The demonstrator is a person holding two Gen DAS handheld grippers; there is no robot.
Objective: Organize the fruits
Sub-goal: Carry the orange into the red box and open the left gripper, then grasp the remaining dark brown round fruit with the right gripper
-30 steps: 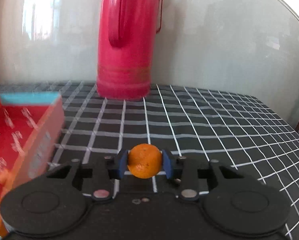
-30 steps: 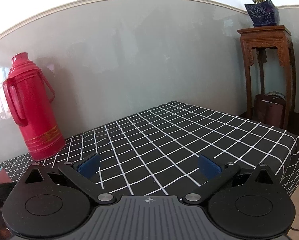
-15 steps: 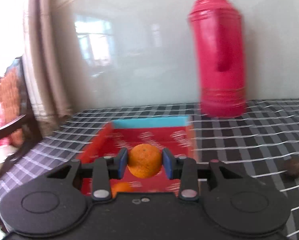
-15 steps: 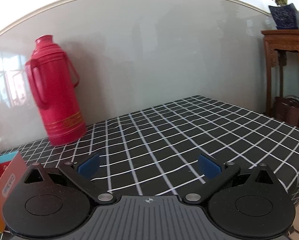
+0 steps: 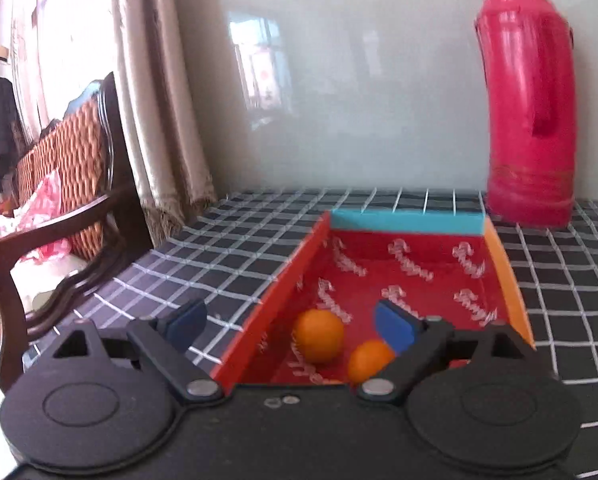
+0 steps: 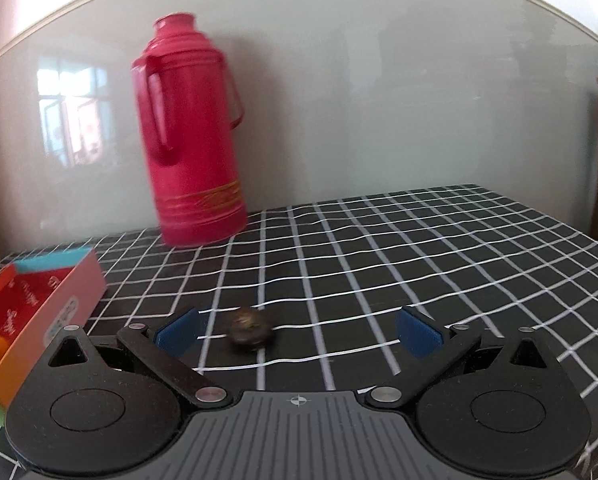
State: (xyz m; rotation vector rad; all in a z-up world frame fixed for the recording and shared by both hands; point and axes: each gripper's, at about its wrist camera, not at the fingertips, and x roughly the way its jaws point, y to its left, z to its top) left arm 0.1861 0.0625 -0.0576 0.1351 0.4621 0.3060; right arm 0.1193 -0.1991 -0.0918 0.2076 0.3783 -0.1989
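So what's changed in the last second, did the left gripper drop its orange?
Yes. The left gripper swung left over the red box, opened and let go; an orange now lies inside beside another. The right gripper turned left toward a small dark fruit on the tablecloth. It stays open and empty.

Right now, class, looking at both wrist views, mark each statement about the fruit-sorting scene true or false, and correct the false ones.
1. The left gripper grips an orange. False: its jaws are open and empty.
2. Two round orange fruits lie inside the red cardboard box. True.
3. The tall red thermos flask lies on its side. False: it stands upright.
4. A small dark brown fruit sits on the black checked tablecloth, between the right gripper's open jaws. True.
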